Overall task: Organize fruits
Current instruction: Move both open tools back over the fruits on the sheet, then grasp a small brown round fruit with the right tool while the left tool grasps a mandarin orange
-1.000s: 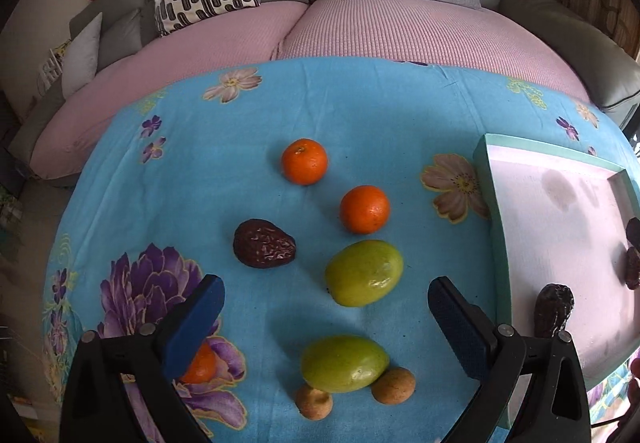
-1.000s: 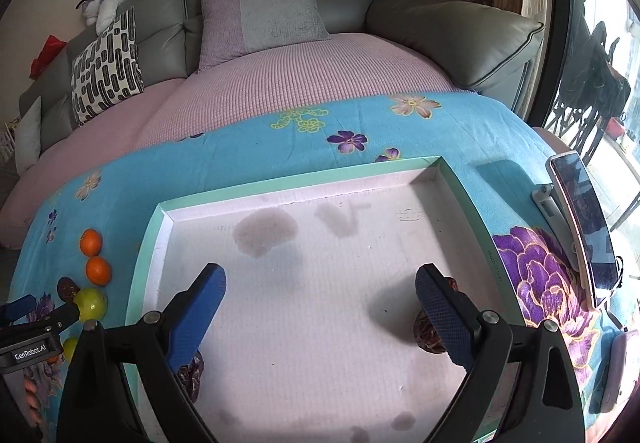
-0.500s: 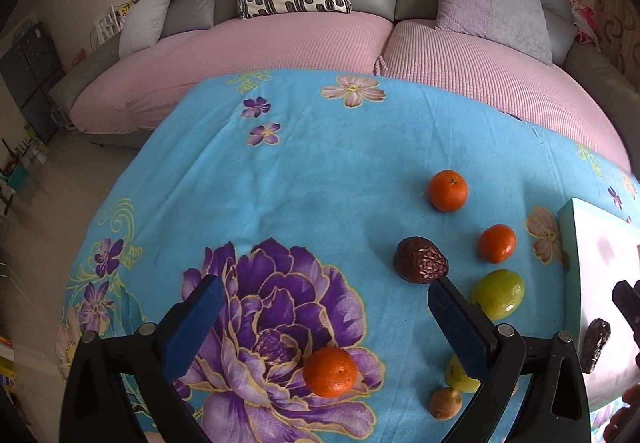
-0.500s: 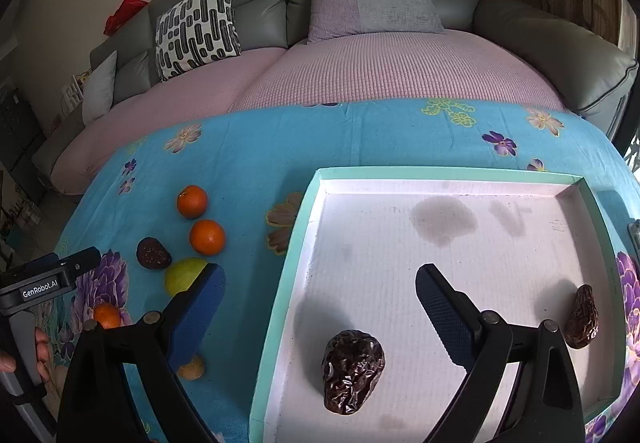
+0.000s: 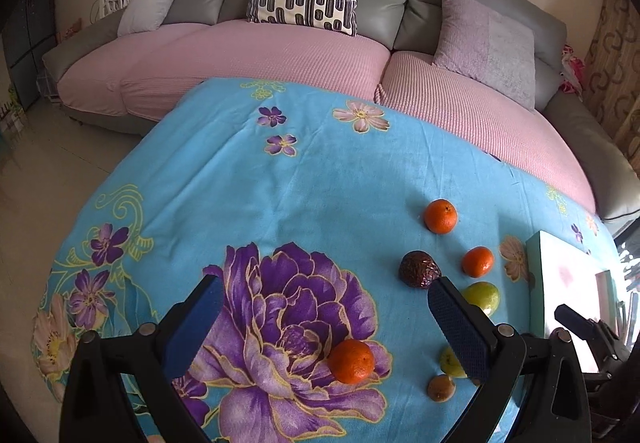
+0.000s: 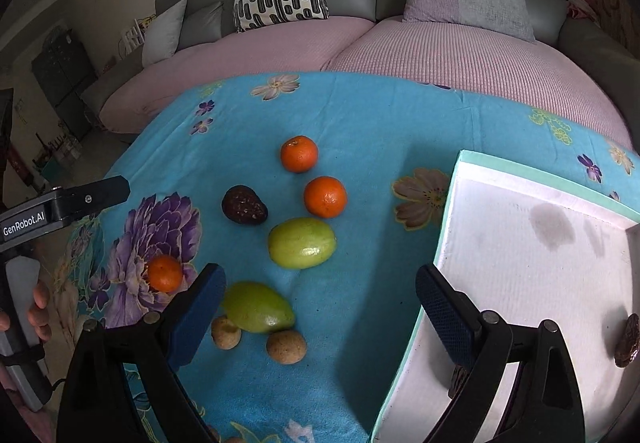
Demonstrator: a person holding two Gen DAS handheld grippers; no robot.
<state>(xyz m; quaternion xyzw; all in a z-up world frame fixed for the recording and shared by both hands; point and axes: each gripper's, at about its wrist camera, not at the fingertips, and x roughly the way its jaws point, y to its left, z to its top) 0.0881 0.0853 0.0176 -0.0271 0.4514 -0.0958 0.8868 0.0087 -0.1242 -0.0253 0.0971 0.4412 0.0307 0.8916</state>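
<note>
Loose fruit lies on the blue flowered cloth (image 6: 372, 115): three oranges (image 6: 299, 153) (image 6: 325, 196) (image 6: 164, 273), two green fruits (image 6: 302, 243) (image 6: 258, 307), a dark wrinkled fruit (image 6: 243, 204) and two small brown ones (image 6: 286, 347). At the right stands a white tray (image 6: 520, 263) with a mint rim, holding a dark date (image 6: 627, 341) near its right side. My right gripper (image 6: 318, 317) is open above the cloth beside the tray's left rim. My left gripper (image 5: 320, 327) is open and empty, hovering over the purple flower with one orange (image 5: 351, 360) between its fingers' line.
A pink and grey sofa (image 5: 320, 55) with cushions curves behind the table. The cloth's far half (image 5: 304, 171) carries no fruit. Floor lies off the left edge (image 5: 48, 163). A hand (image 6: 40, 307) holds the left gripper's handle at the far left.
The left gripper swung left, from the green fruits to the purple flower and its orange. The right gripper moved left off the tray and now looks at the loose fruit.
</note>
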